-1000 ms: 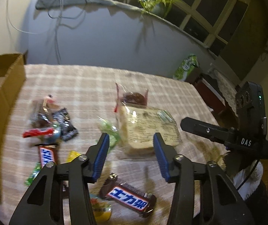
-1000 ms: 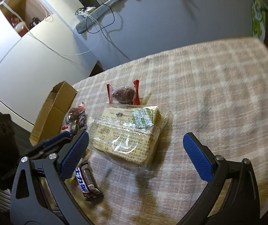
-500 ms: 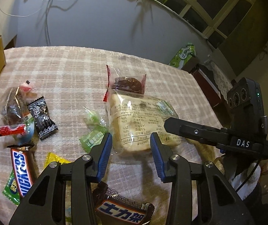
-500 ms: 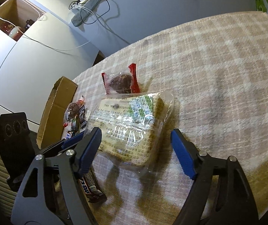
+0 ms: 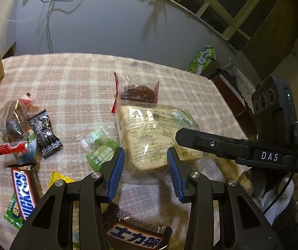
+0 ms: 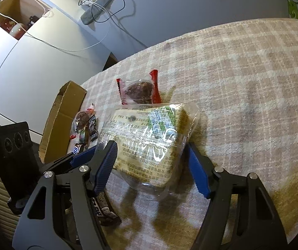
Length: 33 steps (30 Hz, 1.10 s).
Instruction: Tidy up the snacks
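A clear bag of sliced bread point(image 5: 149, 133) lies mid-table on the plaid cloth; it also shows in the right wrist view point(image 6: 149, 143). My right gripper point(image 6: 151, 164) has its blue pads on both sides of the bag's near end, closing on it, and the near end looks lifted. My left gripper point(image 5: 145, 173) is open, its tips just short of the bag's near edge. A red-edged brownie packet point(image 5: 138, 91) lies behind the bread. The right gripper's arm point(image 5: 232, 145) crosses the left wrist view.
Small sweets point(image 5: 44, 133), a green packet point(image 5: 103, 154) and a Snickers bar point(image 5: 24, 193) lie left of the bread. Another Snickers bar point(image 5: 136, 235) lies under the left gripper. A cardboard box point(image 6: 63, 118) stands at the table's left edge.
Both grippers moved forward to the bread bag. The right jaws narrowed from wide open to flanking the bag's near end, which has tilted up. The left jaws narrowed slightly.
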Each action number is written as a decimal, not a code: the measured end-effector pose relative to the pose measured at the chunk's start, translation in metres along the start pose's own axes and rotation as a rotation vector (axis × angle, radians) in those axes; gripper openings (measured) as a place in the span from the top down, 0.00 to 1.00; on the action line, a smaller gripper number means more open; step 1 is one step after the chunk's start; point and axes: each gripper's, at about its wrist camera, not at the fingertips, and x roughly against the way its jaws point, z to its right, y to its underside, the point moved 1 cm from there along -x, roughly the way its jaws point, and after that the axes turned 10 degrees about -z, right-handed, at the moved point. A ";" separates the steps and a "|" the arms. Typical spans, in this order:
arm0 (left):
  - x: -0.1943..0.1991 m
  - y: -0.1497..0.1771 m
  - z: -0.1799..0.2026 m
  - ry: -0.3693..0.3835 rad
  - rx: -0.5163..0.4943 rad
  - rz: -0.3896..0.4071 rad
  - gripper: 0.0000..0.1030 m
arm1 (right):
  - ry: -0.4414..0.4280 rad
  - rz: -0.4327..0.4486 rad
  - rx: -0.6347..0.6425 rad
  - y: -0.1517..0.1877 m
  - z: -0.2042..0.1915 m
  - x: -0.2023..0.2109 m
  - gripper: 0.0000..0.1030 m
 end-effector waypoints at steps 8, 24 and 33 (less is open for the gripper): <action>0.017 0.006 -0.003 0.000 0.003 0.041 0.62 | 0.029 0.023 0.063 0.000 -0.027 0.010 0.35; 0.097 0.028 -0.040 -0.069 0.067 0.225 0.62 | 0.020 0.052 0.252 -0.006 -0.121 0.008 0.42; 0.141 0.046 -0.081 -0.143 0.143 0.312 0.62 | -0.014 0.022 0.378 -0.010 -0.194 -0.028 0.42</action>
